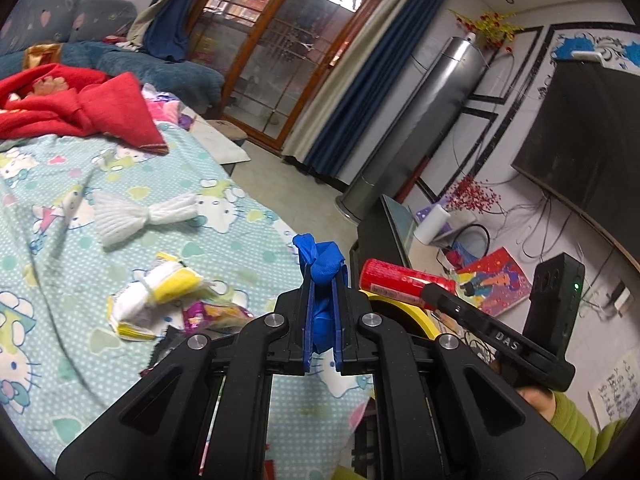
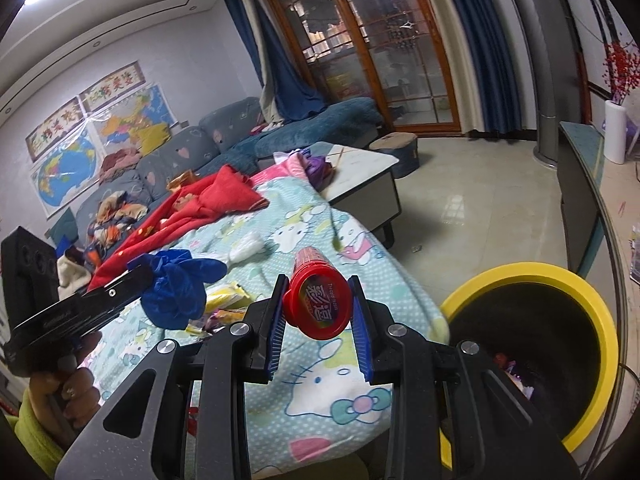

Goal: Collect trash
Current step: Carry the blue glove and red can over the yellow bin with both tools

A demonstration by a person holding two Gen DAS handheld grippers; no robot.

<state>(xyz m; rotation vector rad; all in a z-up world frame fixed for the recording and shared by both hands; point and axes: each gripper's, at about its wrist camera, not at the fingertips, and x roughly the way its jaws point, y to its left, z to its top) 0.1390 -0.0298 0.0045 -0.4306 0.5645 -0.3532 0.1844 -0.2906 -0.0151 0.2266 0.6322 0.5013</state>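
My left gripper (image 1: 325,276) is shut on a crumpled blue glove (image 1: 322,264), which sticks out past the blue pads. In the right wrist view that glove (image 2: 176,288) hangs from the left gripper (image 2: 140,276) at the left, over the sheet. My right gripper (image 2: 318,284) is shut on a red cylindrical can (image 2: 316,304), lid end toward the camera. The can (image 1: 404,280) also shows in the left wrist view, above a yellow rim (image 1: 404,308). A black bin with a yellow rim (image 2: 528,270) stands just right of the right gripper.
On the Hello Kitty sheet (image 1: 60,184) lie yellow-white wrappers (image 1: 160,292), a pink foil wrapper (image 1: 216,316), a white knitted piece (image 1: 148,216) and a red blanket (image 1: 80,108). A sofa (image 2: 240,136), a low table (image 2: 360,176) and a TV stand (image 2: 580,184) ring a tiled floor (image 2: 460,208).
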